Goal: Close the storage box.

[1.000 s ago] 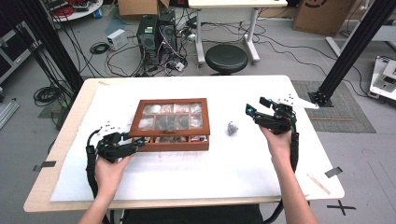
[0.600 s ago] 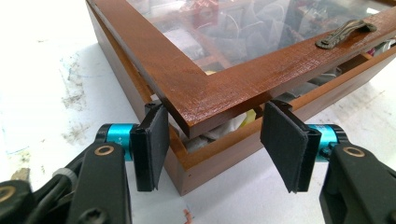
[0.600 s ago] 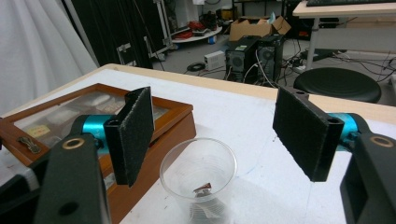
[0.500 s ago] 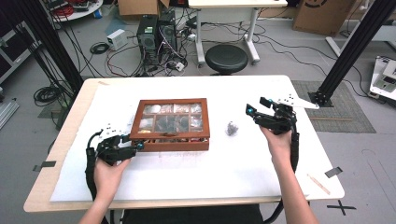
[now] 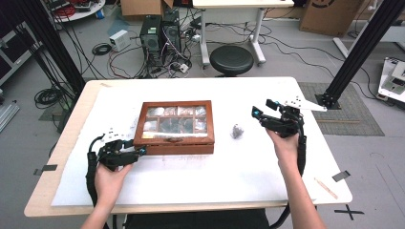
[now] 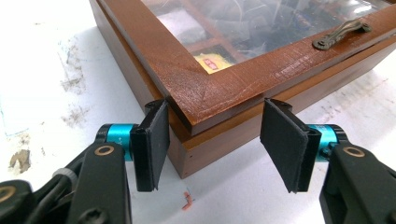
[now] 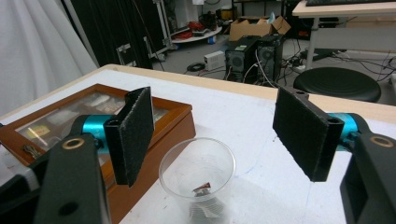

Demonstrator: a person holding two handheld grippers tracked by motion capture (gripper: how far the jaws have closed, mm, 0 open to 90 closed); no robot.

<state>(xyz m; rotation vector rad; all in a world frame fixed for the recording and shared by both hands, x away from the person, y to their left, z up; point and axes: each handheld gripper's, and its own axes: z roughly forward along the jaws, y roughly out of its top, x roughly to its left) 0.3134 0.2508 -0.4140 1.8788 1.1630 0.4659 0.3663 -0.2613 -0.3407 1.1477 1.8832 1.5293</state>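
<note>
A brown wooden box [image 5: 174, 142] with a glass-paned lid and a small metal handle [image 6: 343, 32] lies closed mid-table. My left gripper [image 5: 136, 149] is at its near-left corner. In the left gripper view that corner [image 6: 205, 107] sits between the open jaws of the left gripper [image 6: 217, 123]; the left pad [image 6: 156, 140] is right at the lid's side and the right pad [image 6: 280, 140] stands just off the front face. A clear plastic cup [image 5: 237, 130] stands right of the box, with a small brown scrap [image 7: 201, 188] in its bottom. My right gripper [image 5: 262, 109] hovers open right of the cup [image 7: 198, 179].
A white mat [image 5: 229, 176] covers most of the table. A thin wooden stick [image 5: 327, 187] lies near the front right edge. Beyond the far edge are a black stool [image 5: 231, 59], computer towers [image 5: 160, 36] and loose cables. Black frame posts [image 5: 363, 47] rise at both sides.
</note>
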